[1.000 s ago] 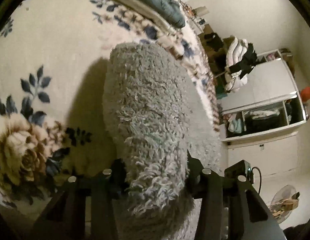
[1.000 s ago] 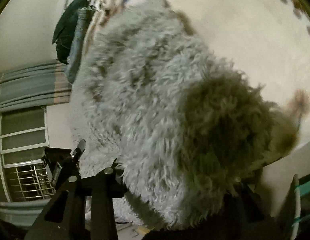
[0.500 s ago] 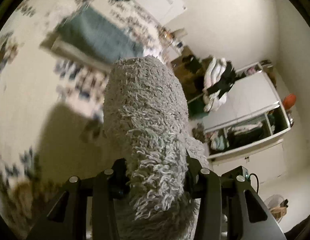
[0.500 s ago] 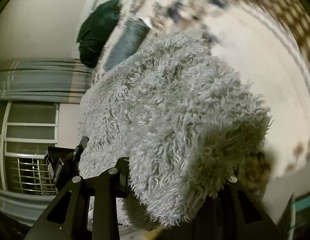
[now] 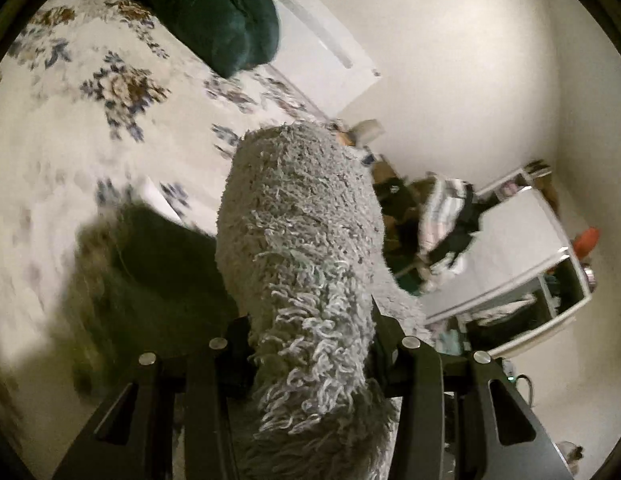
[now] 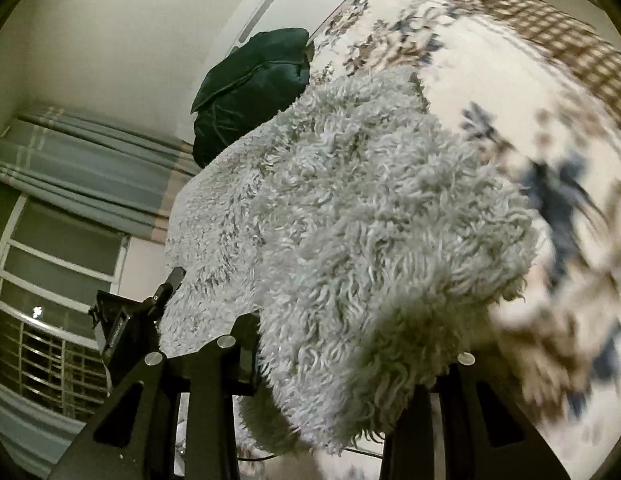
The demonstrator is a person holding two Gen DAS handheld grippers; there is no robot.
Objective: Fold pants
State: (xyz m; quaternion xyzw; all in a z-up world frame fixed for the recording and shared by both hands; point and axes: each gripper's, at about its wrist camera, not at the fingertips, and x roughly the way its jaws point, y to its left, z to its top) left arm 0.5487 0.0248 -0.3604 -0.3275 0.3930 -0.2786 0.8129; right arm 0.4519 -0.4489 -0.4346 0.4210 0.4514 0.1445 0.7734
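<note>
The pants are grey and fluffy. In the left wrist view the pants (image 5: 302, 248) rise as a thick roll straight out from between the fingers of my left gripper (image 5: 310, 344), which is shut on them and holds them above the floral bed cover (image 5: 70, 128). In the right wrist view the pants (image 6: 370, 220) spread wide over my right gripper (image 6: 350, 360), which is shut on them; they hide its right finger. The other gripper (image 6: 134, 320) shows at the left of that view, at the far end of the cloth.
A dark green cushion (image 5: 214, 12) lies at the head of the bed, also in the right wrist view (image 6: 250, 84). A white cabinet (image 5: 522, 264) with clothes piled beside it stands by the wall. A curtained window (image 6: 62, 240) is on the other side.
Both grippers have lifted the pants up off the bed and tilted upward. The bed has dropped away and the cushion, walls and window have come into view.
</note>
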